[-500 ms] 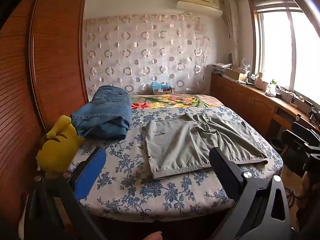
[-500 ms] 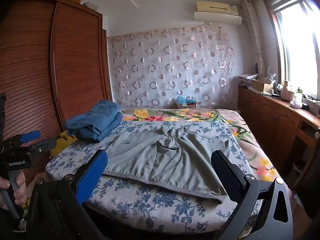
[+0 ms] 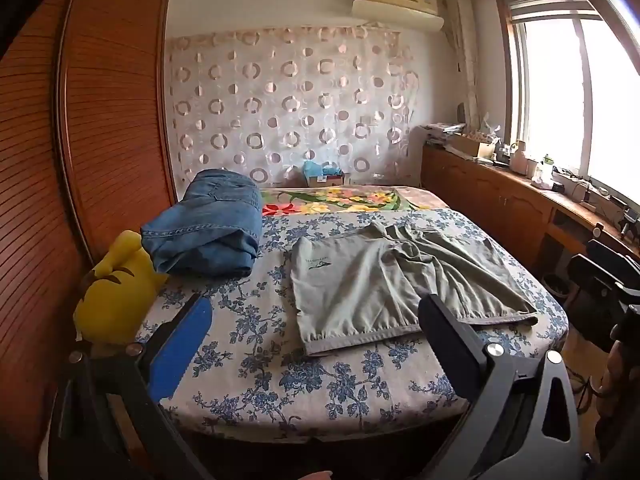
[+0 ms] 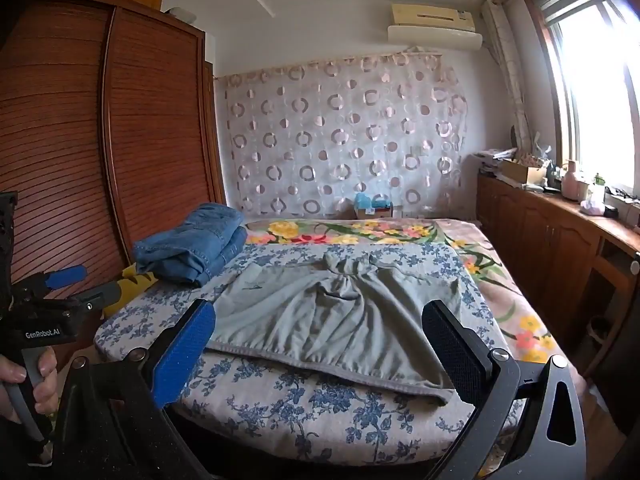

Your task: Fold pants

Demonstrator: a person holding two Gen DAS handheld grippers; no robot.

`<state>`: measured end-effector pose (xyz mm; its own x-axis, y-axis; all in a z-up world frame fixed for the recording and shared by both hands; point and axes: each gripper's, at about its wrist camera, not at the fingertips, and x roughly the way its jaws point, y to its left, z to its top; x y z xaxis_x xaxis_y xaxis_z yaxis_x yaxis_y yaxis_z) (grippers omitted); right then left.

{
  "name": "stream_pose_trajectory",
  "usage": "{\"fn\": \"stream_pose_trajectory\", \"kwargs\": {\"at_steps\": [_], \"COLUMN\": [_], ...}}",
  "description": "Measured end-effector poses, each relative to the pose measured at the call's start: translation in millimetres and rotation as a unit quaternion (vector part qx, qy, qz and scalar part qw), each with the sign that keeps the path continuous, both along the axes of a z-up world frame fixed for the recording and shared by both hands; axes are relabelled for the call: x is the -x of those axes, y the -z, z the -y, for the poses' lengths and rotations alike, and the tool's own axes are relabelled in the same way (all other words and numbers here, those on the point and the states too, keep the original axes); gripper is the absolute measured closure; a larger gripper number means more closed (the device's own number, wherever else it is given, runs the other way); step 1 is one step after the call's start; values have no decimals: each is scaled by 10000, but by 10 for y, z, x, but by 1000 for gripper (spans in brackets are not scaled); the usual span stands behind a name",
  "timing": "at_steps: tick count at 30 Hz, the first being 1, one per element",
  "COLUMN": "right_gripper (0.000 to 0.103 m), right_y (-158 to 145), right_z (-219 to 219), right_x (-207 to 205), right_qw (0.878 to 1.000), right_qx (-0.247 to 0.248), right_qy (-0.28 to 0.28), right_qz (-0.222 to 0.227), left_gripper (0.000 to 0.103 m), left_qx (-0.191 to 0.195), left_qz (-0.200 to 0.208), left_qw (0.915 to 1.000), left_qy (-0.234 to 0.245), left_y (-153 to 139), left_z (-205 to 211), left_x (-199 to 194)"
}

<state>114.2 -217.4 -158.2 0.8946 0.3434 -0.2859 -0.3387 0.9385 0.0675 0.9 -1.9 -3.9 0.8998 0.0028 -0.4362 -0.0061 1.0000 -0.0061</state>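
Grey-green pants (image 3: 384, 284) lie spread flat on the flowered bed (image 3: 256, 360), their elastic waistband toward me and a small logo on the left side. In the right wrist view the same pants (image 4: 332, 320) fill the middle of the bed. My left gripper (image 3: 316, 320) hangs open in front of the bed's near edge, nothing between its fingers. My right gripper (image 4: 320, 324) is open too, short of the waistband and holding nothing. The left gripper (image 4: 60, 284) also shows at the left of the right wrist view, a hand on its handle.
A folded stack of blue jeans (image 3: 208, 228) sits at the bed's left side, with a yellow plush toy (image 3: 116, 288) beside it near the wooden wardrobe (image 3: 80, 160). A cluttered wooden cabinet (image 3: 500, 196) runs under the window on the right. A black chair (image 3: 608, 276) stands near the bed's right corner.
Both views have shifted a little closer to the bed. The pants lie as before and both grippers stay open.
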Motion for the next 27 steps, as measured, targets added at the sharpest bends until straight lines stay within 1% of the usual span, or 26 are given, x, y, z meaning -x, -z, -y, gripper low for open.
{"fn": "stream_pose_trajectory", "kwargs": {"at_steps": [9,21,26,27], "right_gripper": [0,0,0,0], "right_y": [16,6,6,11], "right_z": [2,-1,-3,-2], "right_x": [10,23,28,24], "right_qw": [10000,10000,10000,10000], "right_qx": [-18,-17,-11,-13], "right_qy": [-6,-8,-22,-18], "right_qz": [-7,-6,4,4], "left_gripper": [0,0,0,0], "left_qx": [-13,-19,-61,-53], "left_qz": [-15,-27,-7,-7], "left_qw": [10000,10000,10000,10000], "left_qy": [-5,-5,36,29], "left_y": [41,12,100,79], "left_z": [49,50,110,92], "left_x": [-29,-26,-68,-57]}}
